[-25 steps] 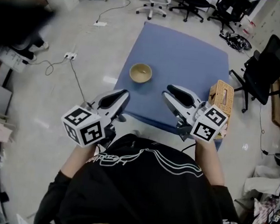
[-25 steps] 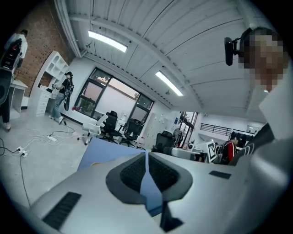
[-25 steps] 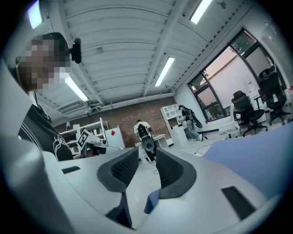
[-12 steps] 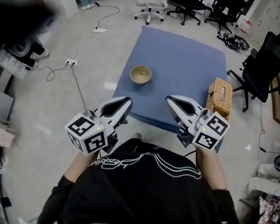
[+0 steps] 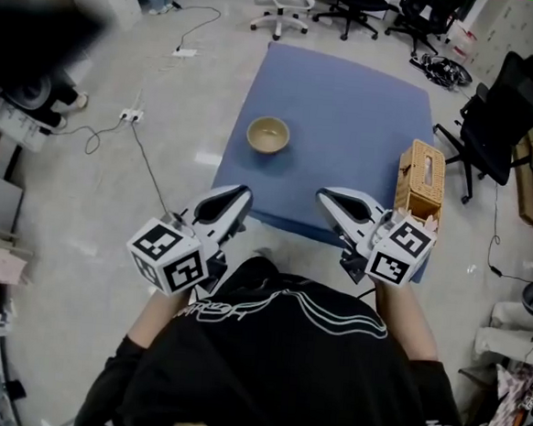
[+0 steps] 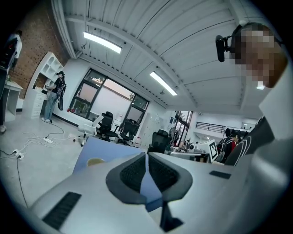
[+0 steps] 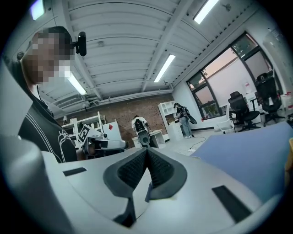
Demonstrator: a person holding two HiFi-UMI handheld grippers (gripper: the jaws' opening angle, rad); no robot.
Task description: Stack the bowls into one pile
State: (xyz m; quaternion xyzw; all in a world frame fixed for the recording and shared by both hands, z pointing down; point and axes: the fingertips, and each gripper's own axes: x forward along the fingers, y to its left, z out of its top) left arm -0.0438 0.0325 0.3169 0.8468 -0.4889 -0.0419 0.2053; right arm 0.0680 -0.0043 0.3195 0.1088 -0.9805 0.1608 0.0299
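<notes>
A pale grey floor [image 5: 93, 203] strewn with cables [image 5: 143, 152] surrounds a blue table [image 5: 348, 113]. Black office chairs [image 5: 495, 115] stand nearby. Strip lights [image 6: 103, 42] line the ribbed ceiling, with large windows [image 6: 110, 98] and a brick wall [image 7: 123, 112] beyond.

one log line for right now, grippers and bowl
left gripper: shut, empty | right gripper: shut, empty | tan round bowl: on blue table, untouched

Plain blue table [image 5: 349, 95]. Pale beige bowl [image 5: 268, 136] at its far left, a little darker tan on the rim. Tan box [image 5: 421, 178] with woven wicker pattern at the right edge. White left tongs [image 5: 239, 193] and right tongs [image 5: 324, 195] with dark grey pads, black-and-white square markers on both cubes. Black shirt [image 5: 272, 373] with white line print. Light grey floor [image 5: 111, 204].
</notes>
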